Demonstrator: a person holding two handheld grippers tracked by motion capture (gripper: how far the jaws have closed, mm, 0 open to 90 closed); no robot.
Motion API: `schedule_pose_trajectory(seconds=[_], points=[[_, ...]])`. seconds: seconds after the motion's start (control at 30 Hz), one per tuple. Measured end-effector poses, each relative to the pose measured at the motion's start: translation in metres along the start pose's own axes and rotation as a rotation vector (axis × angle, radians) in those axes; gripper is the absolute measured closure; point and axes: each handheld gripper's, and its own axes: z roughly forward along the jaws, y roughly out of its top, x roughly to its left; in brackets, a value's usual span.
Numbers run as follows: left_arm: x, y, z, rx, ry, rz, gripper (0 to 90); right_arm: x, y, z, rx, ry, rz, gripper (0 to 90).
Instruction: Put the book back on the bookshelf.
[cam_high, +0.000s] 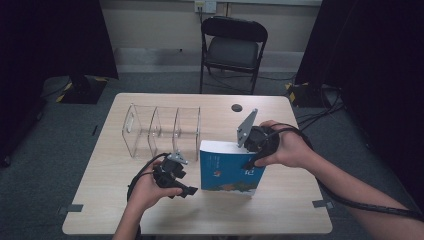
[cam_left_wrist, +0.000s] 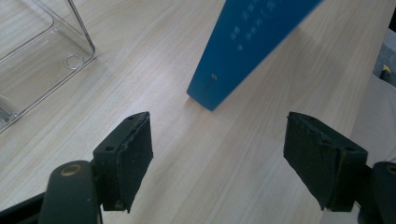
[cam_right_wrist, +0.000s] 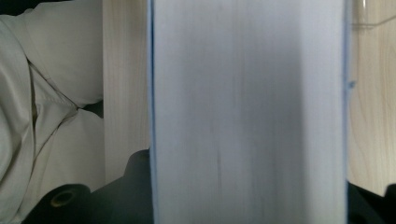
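The right gripper (cam_high: 254, 150) was clamped across the thickness of the blue book (cam_high: 227, 172), held upright on the table (cam_high: 280, 210) beside the clear rack (cam_high: 162, 130), while the left gripper (cam_high: 186, 186) waited spread wide; the book looked stiff and fairly heavy, best gripped across its closed pages.

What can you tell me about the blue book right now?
The blue book stands upright on the wooden table, cover facing the person, beside the clear divided rack. It is thick, with a blue cover, white lettering and pale page edges. The right claw grips its top edge. The left claw waits open near its lower corner, not touching.
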Motion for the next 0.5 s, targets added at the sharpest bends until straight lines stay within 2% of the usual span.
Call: schedule_pose_trajectory(seconds=[0.2, 0.4, 0.5], points=[[0.000, -0.003, -0.001, 0.002, 0.011, -0.001, 23.4, 0.002, 0.010, 0.008, -0.010, -0.006, -0.046, 60.6], [0.000, -0.003, -0.002, -0.007, 0.006, 0.001, 23.5, 0.003, 0.013, 0.016, 0.001, 0.022, -0.068, 60.5], [0.000, -0.003, -0.001, 0.000, 0.004, 0.011, 23.5, 0.002, 0.012, 0.016, -0.011, 0.024, -0.070, 60.5]])
